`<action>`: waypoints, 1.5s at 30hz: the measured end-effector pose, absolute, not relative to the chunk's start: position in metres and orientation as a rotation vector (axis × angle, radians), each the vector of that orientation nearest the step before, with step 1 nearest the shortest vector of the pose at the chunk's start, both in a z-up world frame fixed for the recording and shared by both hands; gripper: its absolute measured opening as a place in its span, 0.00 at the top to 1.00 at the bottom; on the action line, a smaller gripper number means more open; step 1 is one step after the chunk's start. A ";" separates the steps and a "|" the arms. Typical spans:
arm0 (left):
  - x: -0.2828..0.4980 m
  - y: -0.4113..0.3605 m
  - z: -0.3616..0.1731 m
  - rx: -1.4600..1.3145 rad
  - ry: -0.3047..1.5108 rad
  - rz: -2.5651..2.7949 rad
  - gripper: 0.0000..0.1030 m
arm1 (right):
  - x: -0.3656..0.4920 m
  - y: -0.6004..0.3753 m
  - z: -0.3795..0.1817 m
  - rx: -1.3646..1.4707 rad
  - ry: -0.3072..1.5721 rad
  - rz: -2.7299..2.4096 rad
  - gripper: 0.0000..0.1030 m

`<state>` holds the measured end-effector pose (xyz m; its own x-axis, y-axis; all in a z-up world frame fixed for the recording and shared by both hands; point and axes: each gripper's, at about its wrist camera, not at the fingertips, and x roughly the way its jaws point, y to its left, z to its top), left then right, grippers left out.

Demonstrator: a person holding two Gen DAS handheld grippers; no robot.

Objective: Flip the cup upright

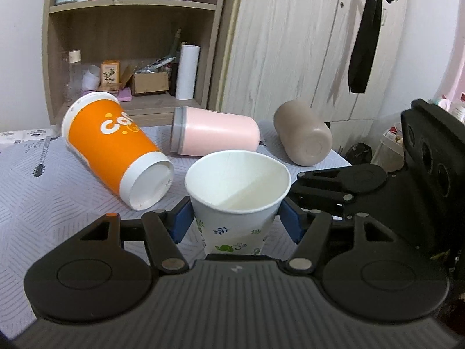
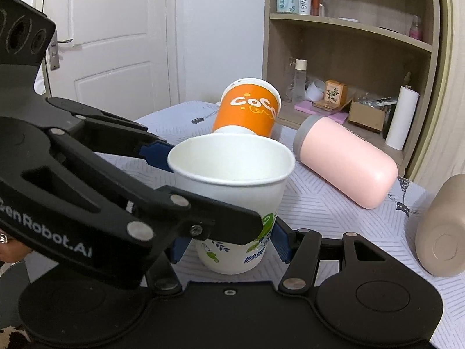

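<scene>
White paper cup [image 1: 237, 192] stood mouth-up on the table [image 1: 43, 197], pinched by the left gripper [image 1: 237, 222]; the right gripper's [image 2: 229, 242] pads flanked it, contact unclear; orange cup [image 1: 116, 148], pink tumbler [image 1: 215, 136] and brown tumbler [image 1: 303, 136] lay unflipped.

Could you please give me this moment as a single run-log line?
white paper cup: upright | left tongs: around it | right tongs: around it | orange cup, pink tumbler, brown tumbler: on sides

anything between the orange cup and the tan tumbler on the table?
Yes: the pink tumbler, lying on its side between the orange cup and the tan tumbler. The left wrist view shows it best.
</scene>
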<state>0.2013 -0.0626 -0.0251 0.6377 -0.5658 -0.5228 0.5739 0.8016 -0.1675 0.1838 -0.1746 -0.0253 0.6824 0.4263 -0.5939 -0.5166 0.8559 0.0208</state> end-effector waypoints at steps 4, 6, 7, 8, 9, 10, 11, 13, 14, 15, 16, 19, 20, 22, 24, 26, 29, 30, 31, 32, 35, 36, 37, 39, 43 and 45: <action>0.201 -0.066 -0.029 0.013 0.609 -0.651 0.35 | 0.181 -0.176 -0.028 -0.173 0.637 0.529 0.35; 0.199 -0.066 -0.030 0.023 0.601 -0.646 0.34 | 0.179 -0.178 -0.030 -0.176 0.637 0.519 0.33; 0.197 -0.066 -0.030 0.030 0.597 -0.640 0.33 | 0.178 -0.179 -0.031 -0.175 0.638 0.519 0.31; 0.195 -0.066 -0.031 0.037 0.596 -0.633 0.30 | 0.177 -0.181 -0.031 -0.172 0.639 0.519 0.26; 0.195 -0.067 -0.030 0.042 0.596 -0.627 0.29 | 0.176 -0.181 -0.031 -0.171 0.640 0.516 0.24; 0.192 -0.066 -0.029 0.044 0.595 -0.623 0.29 | 0.174 -0.183 -0.031 -0.171 0.638 0.509 0.24; 0.190 -0.066 -0.028 0.047 0.591 -0.621 0.28 | 0.172 -0.185 -0.031 -0.173 0.636 0.502 0.24; 0.183 -0.062 -0.026 0.043 0.584 -0.610 0.26 | 0.167 -0.187 -0.030 -0.176 0.631 0.488 0.24; 0.180 -0.061 -0.025 0.038 0.585 -0.604 0.25 | 0.164 -0.188 -0.029 -0.174 0.627 0.479 0.24; 0.176 -0.058 -0.023 0.033 0.585 -0.596 0.25 | 0.160 -0.190 -0.028 -0.168 0.621 0.470 0.24; 0.172 -0.056 -0.021 0.027 0.582 -0.581 0.25 | 0.156 -0.191 -0.027 -0.159 0.614 0.463 0.23; 0.155 -0.048 -0.014 0.027 0.550 -0.523 0.25 | 0.139 -0.192 -0.024 -0.138 0.583 0.427 0.23; 0.148 -0.045 -0.011 0.026 0.534 -0.501 0.24 | 0.133 -0.192 -0.023 -0.136 0.572 0.410 0.23; 0.134 -0.039 -0.006 0.017 0.511 -0.460 0.22 | 0.120 -0.193 -0.018 -0.120 0.545 0.378 0.23; 0.121 -0.035 -0.001 0.021 0.496 -0.429 0.22 | 0.104 -0.195 -0.012 -0.091 0.512 0.347 0.23; 0.107 -0.031 0.003 0.041 0.476 -0.395 0.22 | 0.089 -0.196 -0.006 -0.073 0.489 0.310 0.23; 0.087 -0.026 0.012 0.054 0.434 -0.344 0.20 | 0.070 -0.198 0.005 -0.066 0.443 0.263 0.23; 0.083 -0.025 0.016 0.054 0.423 -0.331 0.18 | 0.062 -0.197 0.010 -0.069 0.421 0.248 0.23; 0.078 -0.023 0.019 0.050 0.409 -0.315 0.17 | 0.056 -0.195 0.014 -0.076 0.400 0.234 0.23; 0.072 -0.021 0.021 0.046 0.395 -0.298 0.16 | 0.050 -0.194 0.018 -0.084 0.381 0.220 0.21; 0.057 -0.014 0.029 0.018 0.373 -0.263 0.13 | 0.028 -0.191 0.029 -0.083 0.336 0.168 0.21; 0.052 -0.011 0.031 0.004 0.371 -0.257 0.12 | 0.023 -0.191 0.032 -0.074 0.333 0.157 0.21; 0.046 -0.008 0.032 -0.012 0.368 -0.250 0.12 | 0.019 -0.190 0.034 -0.066 0.333 0.146 0.21; 0.036 -0.004 0.035 -0.011 0.353 -0.238 0.11 | 0.012 -0.187 0.038 -0.062 0.330 0.131 0.21; 0.025 0.002 0.040 -0.006 0.336 -0.200 0.09 | -0.005 -0.180 0.043 -0.072 0.313 0.096 0.21; 0.020 0.005 0.040 -0.012 0.334 -0.191 0.08 | -0.010 -0.177 0.044 -0.066 0.315 0.080 0.21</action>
<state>0.0204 0.0050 0.0398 0.9269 -0.1886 -0.3245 0.1846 0.9819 -0.0432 -0.0102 -0.1766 0.0437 0.9476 0.0679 -0.3121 -0.0887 0.9947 -0.0528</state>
